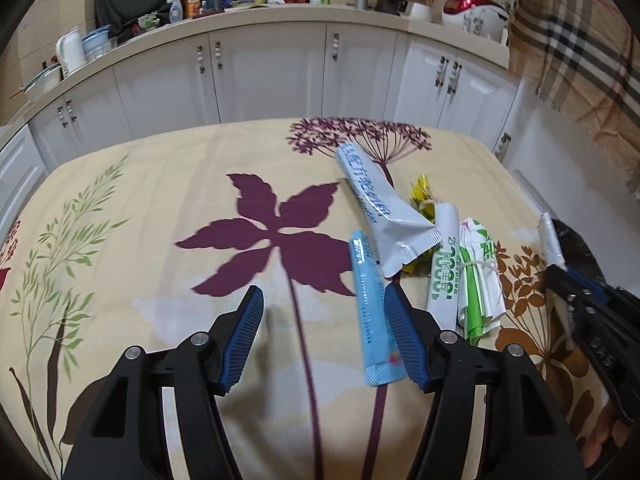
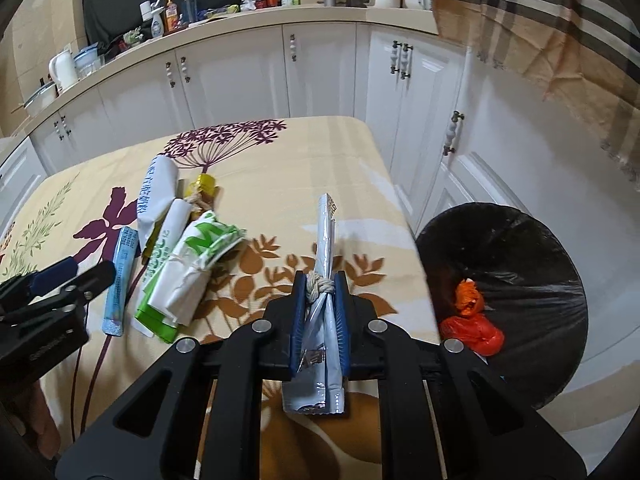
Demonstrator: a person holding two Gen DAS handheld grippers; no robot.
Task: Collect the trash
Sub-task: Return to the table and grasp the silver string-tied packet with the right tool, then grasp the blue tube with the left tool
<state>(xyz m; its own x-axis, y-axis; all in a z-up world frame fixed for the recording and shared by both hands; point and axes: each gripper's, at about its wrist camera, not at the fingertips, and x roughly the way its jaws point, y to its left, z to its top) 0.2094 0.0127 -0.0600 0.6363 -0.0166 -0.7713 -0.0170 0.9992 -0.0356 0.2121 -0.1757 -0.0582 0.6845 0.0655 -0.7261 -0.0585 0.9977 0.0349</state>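
My left gripper (image 1: 324, 300) is open just above the flowered tablecloth (image 1: 160, 208). A light blue sachet (image 1: 370, 312) lies by its right finger. Beside it lie a silver-white pouch (image 1: 384, 208), a white and green roll (image 1: 444, 272), a green and white wrapper bundle (image 1: 480, 280) and a yellow wrapper (image 1: 422, 192). My right gripper (image 2: 320, 284) is shut on a silvery wrapper tied with string (image 2: 326, 240), held above the table's right part. A bin with a black liner (image 2: 512, 280) stands on the floor to its right, with orange-red trash (image 2: 472, 320) inside.
White kitchen cabinets (image 1: 272, 76) and a cluttered counter (image 1: 240, 4) run behind the table. A plaid cloth (image 1: 580, 40) hangs at the upper right. The table's right edge (image 2: 404, 216) drops to the floor next to the bin.
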